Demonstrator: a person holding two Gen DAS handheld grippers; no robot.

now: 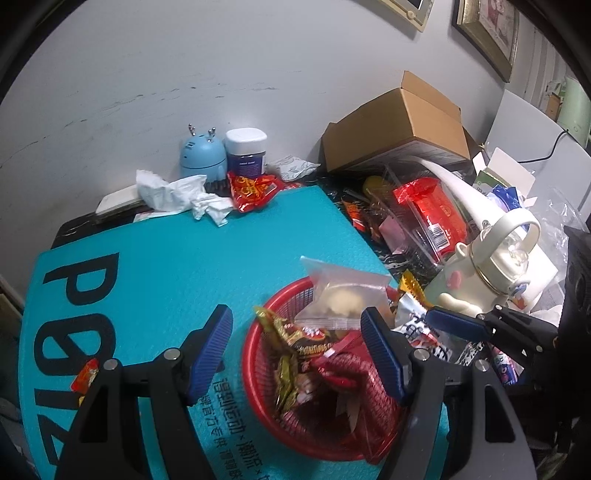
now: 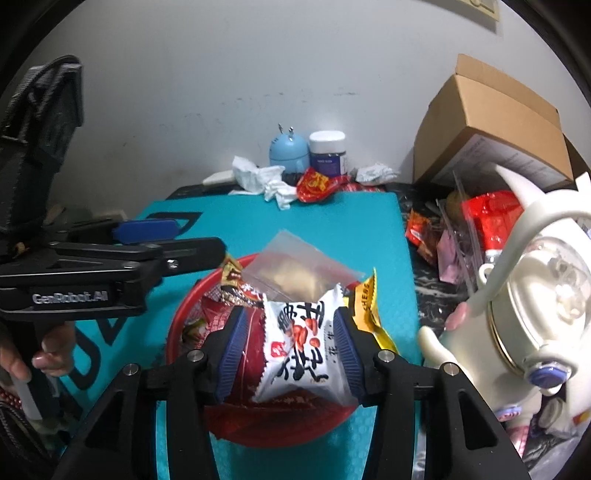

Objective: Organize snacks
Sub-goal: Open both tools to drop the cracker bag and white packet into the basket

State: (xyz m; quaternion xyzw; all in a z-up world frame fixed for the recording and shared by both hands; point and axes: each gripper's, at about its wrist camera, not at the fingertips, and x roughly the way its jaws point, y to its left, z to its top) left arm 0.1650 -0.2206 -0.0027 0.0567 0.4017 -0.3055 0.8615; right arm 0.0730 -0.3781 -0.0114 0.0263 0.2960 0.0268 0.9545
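1. Between the right gripper fingers sits a white peanut snack packet, the blue pads partly apart, over the red basket.
2. Left gripper hangs wide open, holding nothing.
3. Farther back lies a red candy bag.

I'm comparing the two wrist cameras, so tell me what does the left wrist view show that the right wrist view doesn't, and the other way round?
Only the left wrist view: two framed pictures on the wall, and a small orange wrapper on the mat by the left gripper, whose jaws stand open over the basket.

Only the right wrist view: the white peanut packet between the right gripper's jaws, pads apparently off it, and the hand holding the left gripper.

Both: the red basket of snacks, teal mat, clear bag, cardboard box, white kettle, blue jar.
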